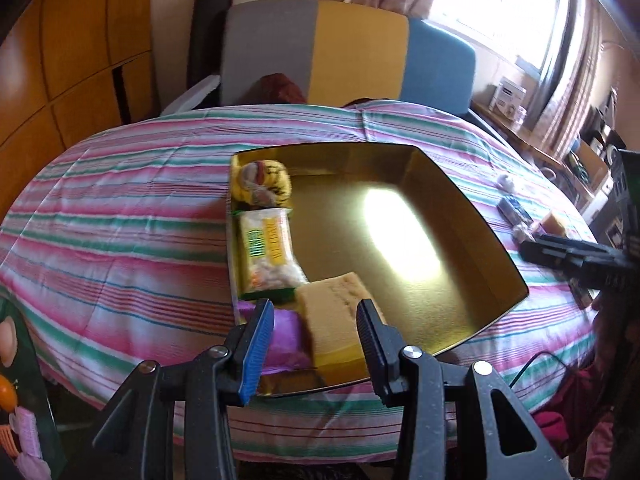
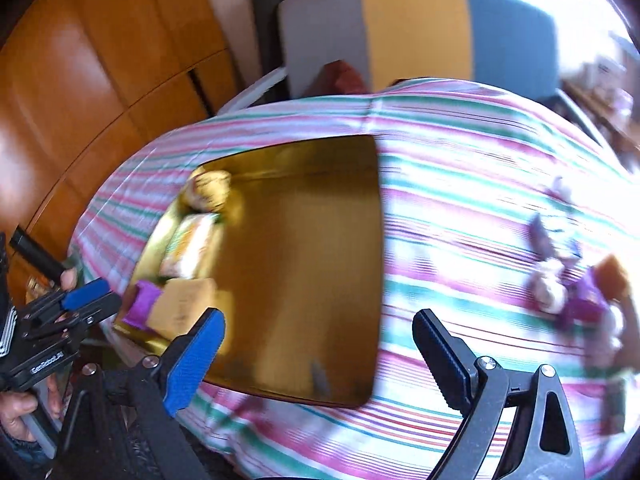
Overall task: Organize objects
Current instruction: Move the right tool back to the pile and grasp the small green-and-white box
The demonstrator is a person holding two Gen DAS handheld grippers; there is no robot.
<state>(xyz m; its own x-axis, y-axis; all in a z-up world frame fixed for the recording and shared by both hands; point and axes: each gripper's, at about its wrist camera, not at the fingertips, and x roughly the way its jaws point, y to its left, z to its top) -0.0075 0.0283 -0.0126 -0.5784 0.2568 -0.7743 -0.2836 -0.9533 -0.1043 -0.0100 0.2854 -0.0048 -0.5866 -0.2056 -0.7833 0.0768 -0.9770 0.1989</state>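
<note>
While four things sit lined up along the left wall of the gold tray point(image 1: 500, 264), the sorting looks roughly half done. In that row: a yellow toy point(image 1: 262, 182) at the far end, then a snack bag point(image 1: 268, 252), a tan block point(image 1: 340, 316) and a purple packet point(image 1: 286, 336) nearest the camera. The left gripper point(image 1: 316, 340) hovers over the block and packet, jaws partly apart, nothing clamped. The right gripper point(image 2: 320, 356) has its jaws wide and empty, over the tray's near edge. Out on the striped table point(image 1: 120, 240), well right of the tray, loose items point(image 2: 568, 280) wait, blurred, with purple, white and orange among them. Next move, I reckon: swing the right gripper across to that cluster, pick one piece cleanly, and carry it to the tray's bare floor.
</note>
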